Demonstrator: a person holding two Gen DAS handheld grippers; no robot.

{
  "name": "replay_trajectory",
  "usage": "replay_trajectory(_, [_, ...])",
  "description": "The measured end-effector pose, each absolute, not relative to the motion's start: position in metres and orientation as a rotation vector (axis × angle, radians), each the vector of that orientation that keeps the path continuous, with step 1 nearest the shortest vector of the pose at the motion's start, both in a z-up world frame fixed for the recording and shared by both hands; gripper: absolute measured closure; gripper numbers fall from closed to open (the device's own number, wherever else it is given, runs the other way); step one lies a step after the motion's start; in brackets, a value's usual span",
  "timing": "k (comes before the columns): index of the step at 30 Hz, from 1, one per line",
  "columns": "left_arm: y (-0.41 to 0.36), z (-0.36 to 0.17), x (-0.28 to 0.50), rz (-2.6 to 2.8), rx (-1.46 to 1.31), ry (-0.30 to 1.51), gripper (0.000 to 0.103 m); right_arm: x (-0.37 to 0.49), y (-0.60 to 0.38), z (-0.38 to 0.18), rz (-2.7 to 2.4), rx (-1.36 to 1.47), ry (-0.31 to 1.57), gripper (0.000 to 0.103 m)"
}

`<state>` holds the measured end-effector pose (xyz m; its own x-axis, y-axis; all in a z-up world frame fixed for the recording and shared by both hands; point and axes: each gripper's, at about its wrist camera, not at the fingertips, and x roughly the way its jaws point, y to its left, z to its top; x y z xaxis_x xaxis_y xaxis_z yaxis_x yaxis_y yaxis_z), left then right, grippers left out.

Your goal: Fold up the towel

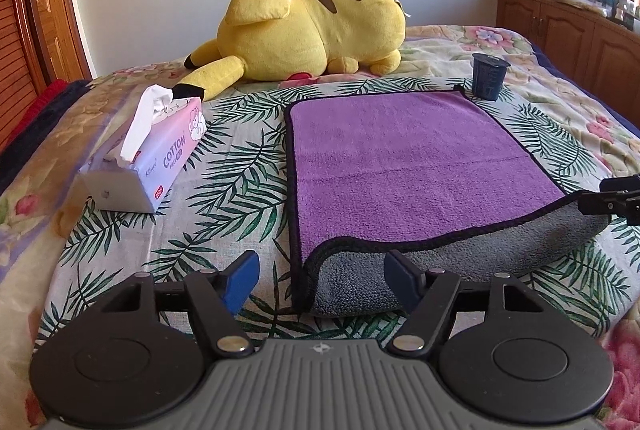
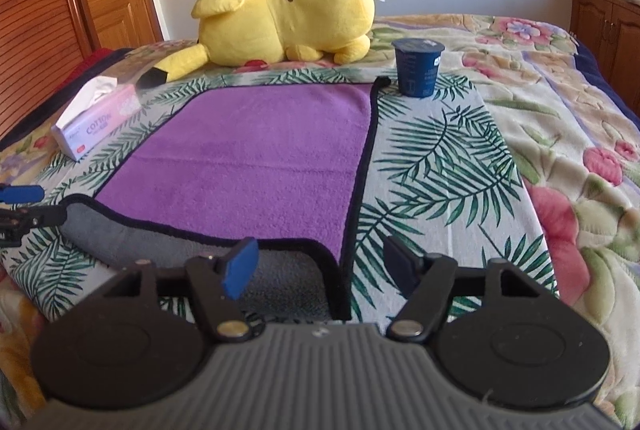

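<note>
The right claw (image 2: 318, 268) stood wide open at the bottom of the frame, its blue pads over the near right corner of the towel (image 2: 256, 158). The towel lay purple side up at centre on the bed (image 2: 540, 118), its near edge rolled to show grey. A cup (image 2: 418, 67) stood beside its far right corner. At far left, the left claw (image 2: 20, 208) reached the towel's other near corner.

We see a fluffy terry towel (image 1: 400, 158), purple on top and grey underneath, with a black stitched hem. The Pikachu toy (image 1: 316, 26) is soft matt plush. The tissue pack (image 1: 160, 158) is glossy plastic film around white paper. Matt black plastic arms with shiny metal rivets form the left gripper (image 1: 318, 276); the cabinet (image 1: 568, 30) is varnished wood.
</note>
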<state>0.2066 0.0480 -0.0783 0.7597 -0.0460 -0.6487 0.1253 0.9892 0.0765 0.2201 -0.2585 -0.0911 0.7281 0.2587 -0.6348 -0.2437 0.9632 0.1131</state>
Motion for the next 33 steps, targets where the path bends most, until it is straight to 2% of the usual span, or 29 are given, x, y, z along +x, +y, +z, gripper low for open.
replay_trajectory(2, [0.049, -0.080, 0.210, -0.094, 0.113, 0.707, 0.053, 0.221, -0.260, -0.092, 0.276, 0.029, 0.717, 0.037])
replay_trajectory(12, [0.056, -0.085, 0.217, -0.129, 0.054, 0.743, 0.077, 0.225, -0.260, -0.095, 0.311, 0.036, 0.776, 0.038])
replay_trajectory(16, [0.055, -0.087, 0.217, -0.147, 0.047, 0.754, 0.088, 0.225, -0.259, -0.096, 0.323, 0.036, 0.792, 0.042])
replay_trajectory(23, [0.053, -0.088, 0.214, -0.156, 0.057, 0.750, 0.089, 0.224, -0.257, -0.095, 0.345, 0.021, 0.801, 0.052])
replay_trajectory(25, [0.053, -0.088, 0.214, -0.156, 0.058, 0.751, 0.093, 0.224, -0.257, -0.094, 0.351, 0.019, 0.800, 0.053])
replay_trajectory(33, [0.050, -0.091, 0.214, -0.150, 0.087, 0.754, 0.095, 0.223, -0.256, -0.091, 0.366, 0.008, 0.787, 0.054])
